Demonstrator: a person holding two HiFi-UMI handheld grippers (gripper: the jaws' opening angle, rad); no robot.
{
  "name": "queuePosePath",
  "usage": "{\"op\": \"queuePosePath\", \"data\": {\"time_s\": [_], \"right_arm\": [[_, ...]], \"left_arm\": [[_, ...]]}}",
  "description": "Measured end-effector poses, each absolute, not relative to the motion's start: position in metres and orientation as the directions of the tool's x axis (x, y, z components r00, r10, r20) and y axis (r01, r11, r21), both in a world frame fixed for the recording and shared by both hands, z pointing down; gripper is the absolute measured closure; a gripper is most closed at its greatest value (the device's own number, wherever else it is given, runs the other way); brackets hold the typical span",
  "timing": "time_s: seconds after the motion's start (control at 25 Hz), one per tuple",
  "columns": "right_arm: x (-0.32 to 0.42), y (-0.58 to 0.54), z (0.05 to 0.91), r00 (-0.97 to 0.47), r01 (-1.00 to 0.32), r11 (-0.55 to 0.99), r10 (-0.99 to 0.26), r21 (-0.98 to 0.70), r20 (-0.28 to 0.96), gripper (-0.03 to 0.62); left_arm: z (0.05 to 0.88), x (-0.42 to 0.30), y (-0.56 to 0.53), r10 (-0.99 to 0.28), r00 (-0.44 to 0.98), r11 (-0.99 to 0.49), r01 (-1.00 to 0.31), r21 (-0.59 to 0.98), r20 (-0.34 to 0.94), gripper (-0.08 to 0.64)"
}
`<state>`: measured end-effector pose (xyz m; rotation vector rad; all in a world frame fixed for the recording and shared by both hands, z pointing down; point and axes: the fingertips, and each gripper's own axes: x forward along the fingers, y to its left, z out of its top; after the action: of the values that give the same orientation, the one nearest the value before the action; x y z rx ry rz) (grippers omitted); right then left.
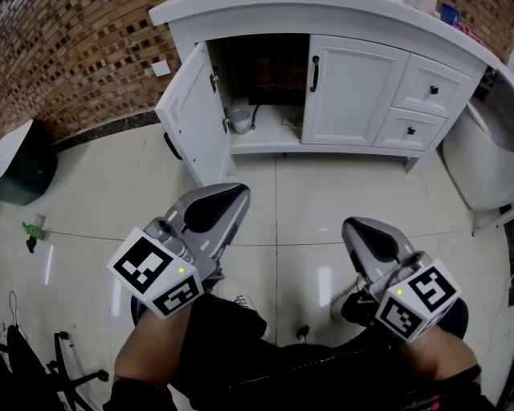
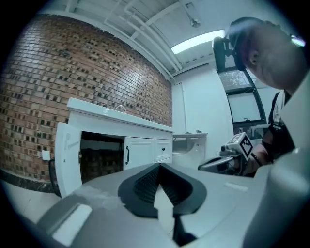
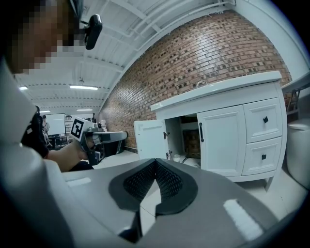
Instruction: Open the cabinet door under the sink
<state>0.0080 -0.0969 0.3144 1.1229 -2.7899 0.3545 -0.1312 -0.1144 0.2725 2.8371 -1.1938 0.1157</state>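
The white sink cabinet stands at the far side of the tiled floor. Its left door is swung wide open, and the dark inside with a pipe and a small metal pot shows. The right door with a black handle is closed. The open door also shows in the left gripper view and in the right gripper view. My left gripper is shut and empty, held well back from the cabinet. My right gripper is also shut, empty and well short of the cabinet.
Two drawers sit at the cabinet's right, and a white toilet stands beside them. A dark bin is at the left by the brick wall, with a green scrap on the floor. A black chair base is at the lower left.
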Motion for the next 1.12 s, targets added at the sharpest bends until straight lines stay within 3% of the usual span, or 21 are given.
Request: {"op": "queuePosePath", "data": {"time_s": [0.24,1.12], "right_arm": [[0.010,-0.098,0.301,-0.712,-0.702,0.696,-0.686,-0.151,0.151,0.584],[0.002,-0.095,0.307,-0.722,-0.690,0.712,-0.669,-0.126,0.174,0.584]], "left_arm": [[0.274,-0.099,-0.099,-0.689,0.717,-0.724,-0.682,-0.098,0.105,0.555],[0.292,-0.109,-0.090,-0.663,0.737,-0.744,-0.668,-0.015,0.133,0.555]]}}
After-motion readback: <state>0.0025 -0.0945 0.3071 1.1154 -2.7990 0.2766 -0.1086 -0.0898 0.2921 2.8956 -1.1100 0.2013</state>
